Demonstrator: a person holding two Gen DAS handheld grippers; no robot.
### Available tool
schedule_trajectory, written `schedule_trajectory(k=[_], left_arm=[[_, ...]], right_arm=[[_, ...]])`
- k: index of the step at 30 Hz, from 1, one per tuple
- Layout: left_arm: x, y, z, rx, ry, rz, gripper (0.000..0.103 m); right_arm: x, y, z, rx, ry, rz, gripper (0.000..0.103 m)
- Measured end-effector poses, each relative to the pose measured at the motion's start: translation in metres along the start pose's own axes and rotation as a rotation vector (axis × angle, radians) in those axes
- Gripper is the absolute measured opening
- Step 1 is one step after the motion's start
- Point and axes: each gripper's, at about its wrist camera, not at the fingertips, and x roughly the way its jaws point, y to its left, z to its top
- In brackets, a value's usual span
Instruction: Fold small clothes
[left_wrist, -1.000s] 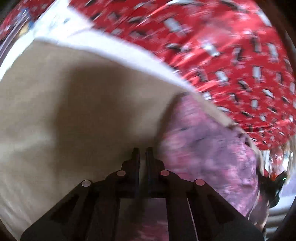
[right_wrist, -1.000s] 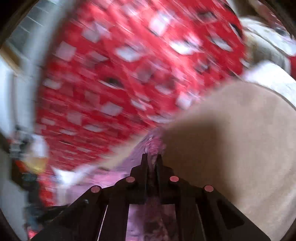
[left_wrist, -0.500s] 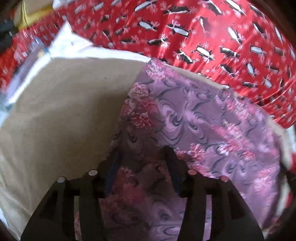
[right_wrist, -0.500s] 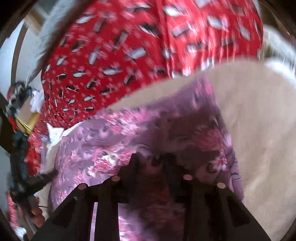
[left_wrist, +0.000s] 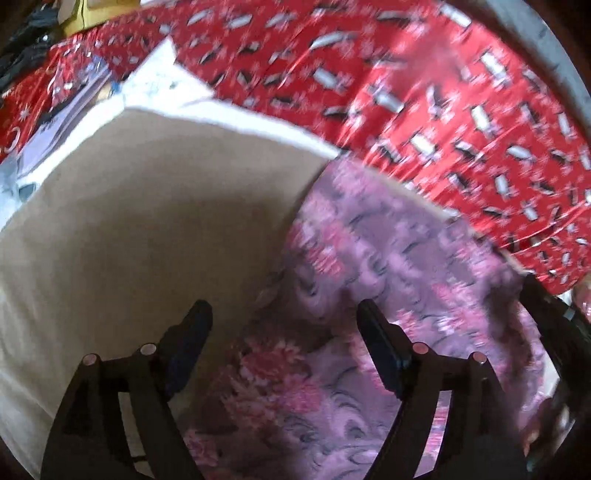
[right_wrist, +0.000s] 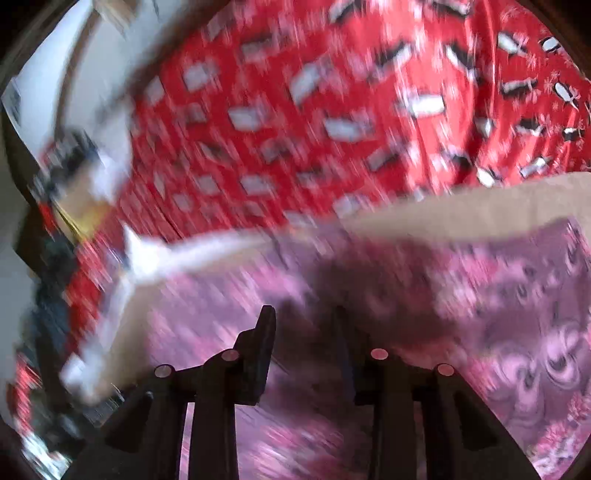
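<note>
A purple garment with pink flowers (left_wrist: 406, 280) lies on a beige board (left_wrist: 147, 229). My left gripper (left_wrist: 282, 314) is open wide above the garment's left edge, one finger over the board, the other over the cloth, holding nothing. In the right wrist view the same garment (right_wrist: 498, 306) spreads below my right gripper (right_wrist: 304, 321), which is open and empty just above it. That view is blurred by motion.
A red cloth with a black-and-white pattern (left_wrist: 424, 88) covers the table beyond the board, also in the right wrist view (right_wrist: 295, 122). White paper and clutter (left_wrist: 159, 77) lie at the far left. A dark object (left_wrist: 554, 325) stands at the right edge.
Both grippers were shut on the garment one second ago. They have since opened and let go, and the garment now lies flat on the board. Both grippers are moving.
</note>
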Motion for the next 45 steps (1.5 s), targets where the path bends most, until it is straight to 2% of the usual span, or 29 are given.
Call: schedule_trajectory(k=[1, 2, 3, 4, 6, 7, 9, 10, 12, 13, 14, 15, 16, 17, 19, 21, 22, 23, 24, 25, 27, 30, 31, 33, 40, 42, 43, 44, 45], left_arm=[[-0.003, -0.004, -0.001, 0.023, -0.010, -0.018, 0.081], [-0.002, -0.008, -0.004, 0.040, -0.007, -0.020, 0.081], [0.004, -0.012, -0.005, 0.062, 0.004, -0.009, 0.081], [0.012, -0.015, -0.007, 0.086, 0.026, 0.022, 0.081], [0.027, -0.015, -0.011, 0.114, 0.078, 0.060, 0.081], [0.028, -0.013, -0.011, 0.106, 0.079, 0.050, 0.081], [0.020, -0.010, -0.009, 0.089, 0.064, 0.035, 0.081], [0.018, -0.010, -0.008, 0.092, 0.055, 0.031, 0.081], [0.022, -0.012, -0.009, 0.104, 0.064, 0.033, 0.081], [0.030, -0.013, -0.010, 0.108, 0.083, 0.039, 0.083], [0.035, -0.012, -0.011, 0.106, 0.096, 0.035, 0.084], [0.034, -0.011, -0.011, 0.096, 0.093, 0.030, 0.083], [0.030, -0.010, -0.010, 0.088, 0.091, 0.027, 0.083], [0.026, -0.011, -0.009, 0.089, 0.090, 0.025, 0.083], [0.018, -0.016, -0.011, 0.104, 0.061, 0.019, 0.083], [0.020, -0.024, -0.015, 0.141, 0.045, 0.038, 0.083], [0.024, -0.029, -0.018, 0.161, 0.056, 0.058, 0.083], [0.029, -0.031, -0.021, 0.176, 0.064, 0.075, 0.083], [0.028, -0.032, -0.022, 0.182, 0.054, 0.085, 0.083], [0.026, -0.033, -0.022, 0.187, 0.044, 0.090, 0.083], [0.027, -0.032, -0.022, 0.186, 0.047, 0.086, 0.083], [0.028, -0.030, -0.021, 0.180, 0.051, 0.077, 0.083], [0.027, -0.030, -0.022, 0.180, 0.051, 0.077, 0.083], [0.027, -0.030, -0.022, 0.183, 0.051, 0.077, 0.083], [0.029, -0.031, -0.022, 0.179, 0.057, 0.073, 0.083], [0.028, -0.030, -0.022, 0.173, 0.061, 0.069, 0.083], [0.028, -0.030, -0.022, 0.173, 0.064, 0.067, 0.083], [0.028, -0.029, -0.022, 0.170, 0.071, 0.066, 0.083], [0.026, -0.028, -0.021, 0.161, 0.079, 0.059, 0.083]], right_arm=[[0.002, 0.002, 0.002, -0.006, -0.016, -0.010, 0.035], [0.017, 0.002, 0.001, -0.025, 0.030, -0.038, 0.035], [0.039, -0.002, -0.005, -0.031, 0.133, -0.067, 0.036], [0.053, -0.006, -0.010, -0.047, 0.190, -0.090, 0.032], [0.041, -0.002, -0.007, -0.085, 0.132, -0.093, 0.031], [0.032, -0.002, -0.005, -0.072, 0.126, -0.095, 0.031], [0.000, -0.011, -0.011, -0.043, 0.052, -0.065, 0.033], [-0.018, -0.018, -0.014, -0.044, 0.010, -0.095, 0.035], [-0.052, -0.042, -0.028, -0.038, -0.061, -0.211, 0.040], [-0.059, -0.060, -0.034, -0.011, -0.061, -0.272, 0.050], [-0.057, -0.086, -0.041, 0.040, 0.004, -0.334, 0.046], [-0.061, -0.099, -0.046, 0.066, 0.020, -0.292, 0.044], [-0.073, -0.102, -0.046, 0.075, -0.008, -0.258, 0.043], [-0.089, -0.101, -0.044, 0.088, -0.020, -0.275, 0.048], [-0.116, -0.101, -0.046, 0.096, -0.096, -0.263, 0.048], [-0.134, -0.106, -0.056, 0.099, -0.158, -0.240, 0.059], [-0.129, -0.112, -0.060, 0.103, -0.130, -0.258, 0.066], [-0.108, -0.121, -0.064, 0.122, -0.004, -0.293, 0.063], [-0.096, -0.127, -0.070, 0.126, 0.068, -0.299, 0.062], [-0.103, -0.122, -0.072, 0.101, 0.013, -0.300, 0.061], [-0.113, -0.110, -0.069, 0.083, -0.008, -0.322, 0.062], [-0.127, -0.098, -0.077, 0.059, -0.080, -0.294, 0.065], [-0.122, -0.097, -0.081, 0.048, -0.058, -0.291, 0.064], [-0.106, -0.104, -0.088, 0.049, 0.049, -0.314, 0.064], [-0.135, -0.107, -0.082, 0.100, -0.031, -0.326, 0.063], [-0.137, -0.121, -0.084, 0.164, -0.014, -0.371, 0.065], [-0.135, -0.128, -0.087, 0.202, 0.013, -0.365, 0.065], [-0.133, -0.138, -0.091, 0.252, 0.042, -0.315, 0.058], [-0.137, -0.140, -0.092, 0.266, 0.021, -0.270, 0.046]])
